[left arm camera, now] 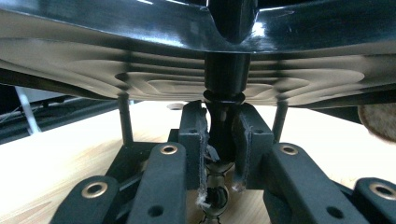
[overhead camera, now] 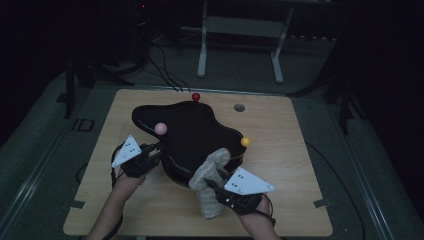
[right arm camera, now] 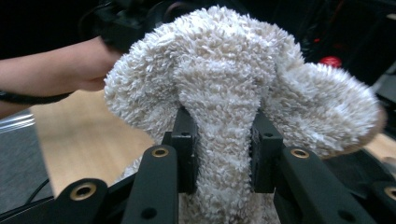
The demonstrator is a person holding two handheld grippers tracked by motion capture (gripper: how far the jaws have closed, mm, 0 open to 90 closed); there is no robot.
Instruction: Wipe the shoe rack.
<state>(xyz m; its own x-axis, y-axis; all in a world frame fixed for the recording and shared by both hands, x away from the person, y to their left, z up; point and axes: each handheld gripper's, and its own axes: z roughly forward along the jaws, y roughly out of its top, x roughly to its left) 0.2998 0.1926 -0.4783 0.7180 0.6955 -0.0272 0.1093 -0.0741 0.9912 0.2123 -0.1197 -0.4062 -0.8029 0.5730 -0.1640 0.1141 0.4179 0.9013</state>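
Fluffy cloth [overhead camera: 210, 182] sits at near-centre of the worktop [overhead camera: 300, 165], draped up onto the black curvy tray [overhead camera: 192, 135] — right gripper [overhead camera: 220, 187] clamped on it, pile bunched betw. the pads. Left gripper [overhead camera: 152, 156], at tray's near-left edge, closed on a black post [left arm camera: 223, 135] under the tray.

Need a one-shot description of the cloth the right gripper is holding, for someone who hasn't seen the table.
Start at the wooden table and find the glossy black curvy tray at its middle, with coloured balls on its rim. At the tray's near edge, the right gripper is shut on a cream fluffy cloth draped from tray to tabletop. It is the one soft, pale, shaggy item; everything near it is hard and dark.
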